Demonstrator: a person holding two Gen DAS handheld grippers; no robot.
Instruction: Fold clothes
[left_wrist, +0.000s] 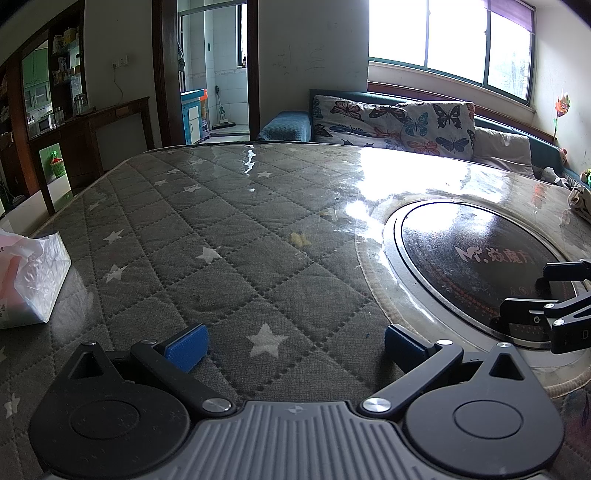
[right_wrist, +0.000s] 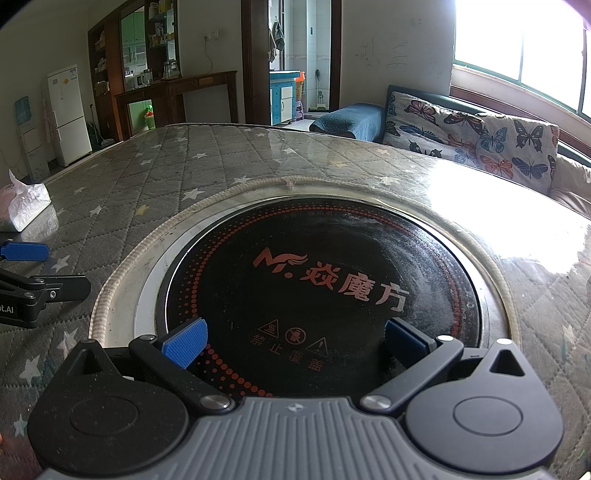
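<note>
No garment lies in front of either gripper; only a crumpled bit of pale cloth (left_wrist: 580, 201) shows at the far right table edge in the left wrist view. My left gripper (left_wrist: 295, 347) is open and empty, low over the grey quilted star-print table cover (left_wrist: 221, 240). My right gripper (right_wrist: 295, 341) is open and empty, over the round black heater plate (right_wrist: 321, 288) set in the table. The right gripper also shows at the right edge of the left wrist view (left_wrist: 554, 295), and the left gripper shows at the left edge of the right wrist view (right_wrist: 33, 269).
A white plastic tissue pack (left_wrist: 33, 280) sits at the table's left edge, also in the right wrist view (right_wrist: 24, 205). A sofa with butterfly-print cushions (left_wrist: 391, 122) runs behind the table under the window. A dark wooden cabinet (left_wrist: 92, 129) and a doorway stand at the back left.
</note>
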